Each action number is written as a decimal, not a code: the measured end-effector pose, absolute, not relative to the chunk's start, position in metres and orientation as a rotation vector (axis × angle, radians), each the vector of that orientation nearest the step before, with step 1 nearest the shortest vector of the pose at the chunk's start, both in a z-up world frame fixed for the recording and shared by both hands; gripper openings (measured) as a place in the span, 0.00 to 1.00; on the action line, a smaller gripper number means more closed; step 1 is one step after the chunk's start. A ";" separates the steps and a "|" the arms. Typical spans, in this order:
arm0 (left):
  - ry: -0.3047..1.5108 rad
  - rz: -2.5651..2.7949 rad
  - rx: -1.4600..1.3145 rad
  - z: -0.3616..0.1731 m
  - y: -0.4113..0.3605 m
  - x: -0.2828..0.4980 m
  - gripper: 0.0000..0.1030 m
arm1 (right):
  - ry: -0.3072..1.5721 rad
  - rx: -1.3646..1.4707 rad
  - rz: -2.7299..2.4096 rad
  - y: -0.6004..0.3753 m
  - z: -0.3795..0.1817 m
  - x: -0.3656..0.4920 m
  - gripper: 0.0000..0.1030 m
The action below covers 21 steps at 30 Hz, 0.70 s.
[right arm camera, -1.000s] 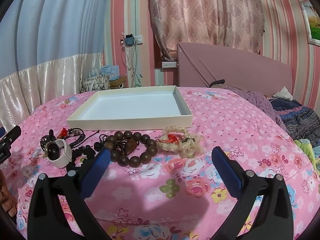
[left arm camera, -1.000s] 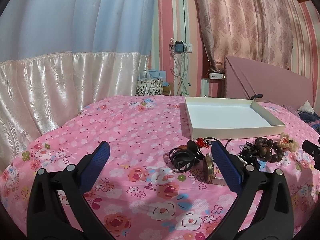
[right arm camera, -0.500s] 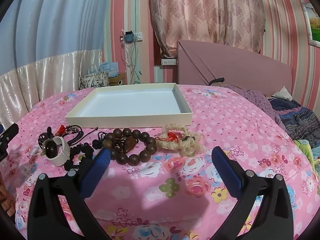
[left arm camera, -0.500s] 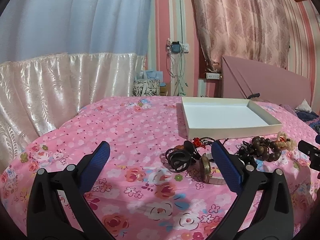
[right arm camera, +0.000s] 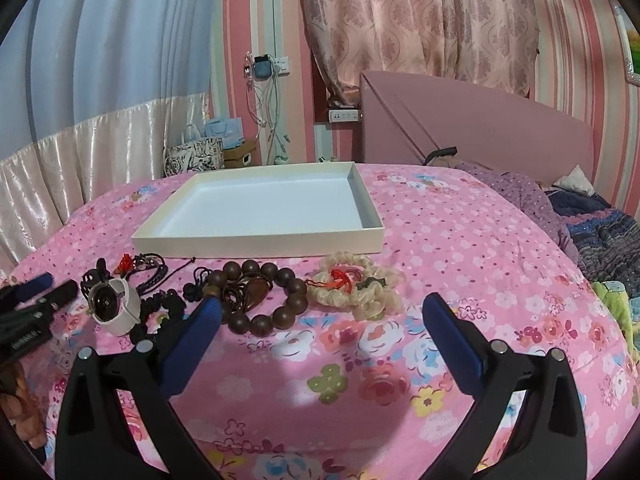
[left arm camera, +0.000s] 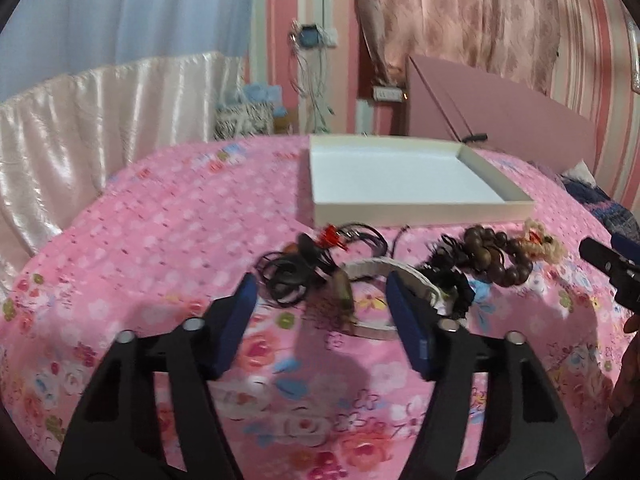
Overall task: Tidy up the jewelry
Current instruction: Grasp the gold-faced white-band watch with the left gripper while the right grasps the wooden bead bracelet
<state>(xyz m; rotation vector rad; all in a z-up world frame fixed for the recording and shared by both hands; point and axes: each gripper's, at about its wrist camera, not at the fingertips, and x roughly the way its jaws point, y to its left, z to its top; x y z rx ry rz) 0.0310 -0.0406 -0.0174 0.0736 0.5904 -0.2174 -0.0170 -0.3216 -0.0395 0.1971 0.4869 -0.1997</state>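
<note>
A row of jewelry lies on the pink floral bedspread before an empty white tray [left arm camera: 420,214] [right arm camera: 256,246]. From left: black cords with a red tassel [left arm camera: 320,258] [right arm camera: 146,266], a white-strap watch [left arm camera: 380,284] [right arm camera: 114,306], a brown wooden bead bracelet [left arm camera: 500,254] [right arm camera: 260,296], a cream bead bracelet [left arm camera: 540,242] [right arm camera: 356,284]. My left gripper [left arm camera: 320,300] is open, jaws partly narrowed, just before the watch and the cords. My right gripper [right arm camera: 320,320] is wide open, just short of the bead bracelets.
The bed's edge drops off at left toward white satin curtains [left arm camera: 80,120]. A pink headboard [right arm camera: 480,128] stands behind. Folded dark blankets [right arm camera: 600,240] lie at right. Bags [right arm camera: 196,156] and hanging cables stand beyond the bed.
My left gripper has swung right and forward to the watch and cords, its jaws narrowing. My right gripper has barely moved; the left gripper now reaches into its view.
</note>
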 end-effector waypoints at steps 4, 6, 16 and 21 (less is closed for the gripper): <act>0.648 -0.221 0.065 -0.026 -0.050 0.043 0.39 | 0.514 0.196 -0.174 -0.322 -0.042 -0.008 0.92; 0.667 -0.224 0.069 -0.030 -0.055 0.047 0.30 | 0.539 0.204 -0.159 -0.323 -0.046 -0.003 0.85; 0.750 -0.237 0.082 -0.045 -0.068 0.064 0.12 | 0.667 0.258 -0.138 -0.326 -0.067 0.031 0.61; 0.775 -0.245 0.065 -0.047 -0.068 0.071 0.11 | 0.730 0.261 -0.162 -0.326 -0.074 0.056 0.45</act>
